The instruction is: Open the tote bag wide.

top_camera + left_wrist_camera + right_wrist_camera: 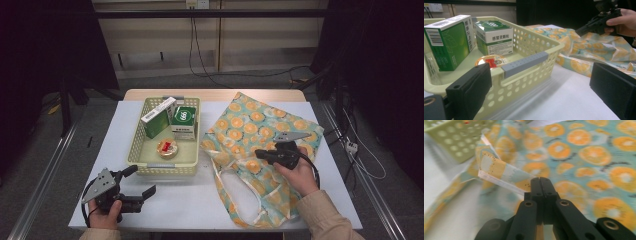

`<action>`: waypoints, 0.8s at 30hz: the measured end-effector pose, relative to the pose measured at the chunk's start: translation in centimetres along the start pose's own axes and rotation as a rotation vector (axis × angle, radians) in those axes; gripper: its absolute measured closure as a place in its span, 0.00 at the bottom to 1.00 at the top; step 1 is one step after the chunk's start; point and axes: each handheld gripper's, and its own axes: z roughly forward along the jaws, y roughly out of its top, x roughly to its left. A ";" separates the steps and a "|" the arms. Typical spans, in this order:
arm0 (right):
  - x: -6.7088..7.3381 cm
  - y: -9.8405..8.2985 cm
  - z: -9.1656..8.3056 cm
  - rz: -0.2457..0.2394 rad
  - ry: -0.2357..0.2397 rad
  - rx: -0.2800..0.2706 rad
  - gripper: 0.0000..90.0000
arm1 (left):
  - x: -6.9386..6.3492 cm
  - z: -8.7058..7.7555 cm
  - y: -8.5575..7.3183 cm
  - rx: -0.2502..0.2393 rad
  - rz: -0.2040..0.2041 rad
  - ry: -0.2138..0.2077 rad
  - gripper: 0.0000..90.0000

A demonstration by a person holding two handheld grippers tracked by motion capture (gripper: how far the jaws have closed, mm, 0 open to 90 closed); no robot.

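The right claw (265,154), at centre right of the high view, pinches the bag (260,125) rim; the spread left claw (142,181) sits lower left, just before the basket (137,145)

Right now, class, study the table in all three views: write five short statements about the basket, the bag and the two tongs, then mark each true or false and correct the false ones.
1. The basket holds two green boxes. True: a taller box and a squarer box stand in it.
2. The small round tin lies on the bag. False: it lies in the basket, at its near end.
3. The left tongs are open. True: the jaws stand wide apart with nothing between them.
4. The right tongs are open above the basket. False: they are shut on the orange-print bag.
5. The bag lies left of the basket. False: it lies to its right.
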 end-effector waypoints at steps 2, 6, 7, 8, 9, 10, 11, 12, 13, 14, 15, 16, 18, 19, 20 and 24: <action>-1.1 -0.1 -0.1 0.025 -0.017 -0.018 1.00 | 0.0 0.0 0.0 0.000 -0.003 0.001 0.04; -2.8 -0.1 0.0 0.059 -0.059 -0.018 1.00 | 0.0 0.1 -0.1 0.002 -0.009 -0.005 0.04; -3.1 -0.1 0.0 0.060 -0.070 -0.013 1.00 | 0.0 0.1 -0.1 0.004 -0.009 -0.005 0.04; -3.3 0.0 0.1 0.056 -0.087 -0.012 1.00 | 0.0 0.1 -0.1 0.008 -0.011 -0.005 0.04; -3.6 0.0 0.1 0.052 -0.096 -0.016 1.00 | 0.0 0.1 -0.1 0.009 -0.010 -0.005 0.04; -3.9 0.1 0.2 0.042 -0.108 -0.016 1.00 | 0.0 0.1 -0.1 0.009 -0.009 -0.006 0.04; -4.2 0.1 0.2 0.041 -0.114 -0.012 1.00 | 0.0 0.1 -0.1 0.009 -0.009 -0.006 0.04; -4.5 0.1 0.3 0.046 -0.121 -0.009 1.00 | 0.0 0.1 -0.1 0.010 -0.008 -0.006 0.04; -4.8 0.2 0.3 0.048 -0.129 -0.010 1.00 | 0.1 0.1 -0.1 0.011 -0.006 -0.008 0.04; -5.2 0.2 0.4 0.058 -0.139 -0.012 1.00 | 0.0 0.1 -0.1 0.011 -0.008 -0.006 0.04; -5.5 0.1 0.4 0.067 -0.147 -0.008 1.00 | 0.0 0.1 -0.1 0.011 -0.009 -0.007 0.04; -5.8 0.1 0.5 0.061 -0.163 -0.005 1.00 | 0.0 0.1 -0.2 0.011 -0.011 -0.008 0.04; -6.5 -0.1 0.6 0.081 -0.172 -0.005 1.00 | 0.1 0.1 -0.2 0.015 -0.006 -0.008 0.04; -6.8 -0.3 0.6 0.086 -0.176 -0.005 1.00 | 0.1 0.1 -0.2 0.014 -0.008 -0.008 0.04; -6.9 -0.4 0.7 0.092 -0.181 0.002 1.00 | 0.1 0.1 -0.2 0.015 -0.007 -0.008 0.04; -7.2 -0.9 0.7 0.085 -0.194 0.022 0.96 | 0.1 0.1 -0.2 0.013 -0.014 -0.006 0.04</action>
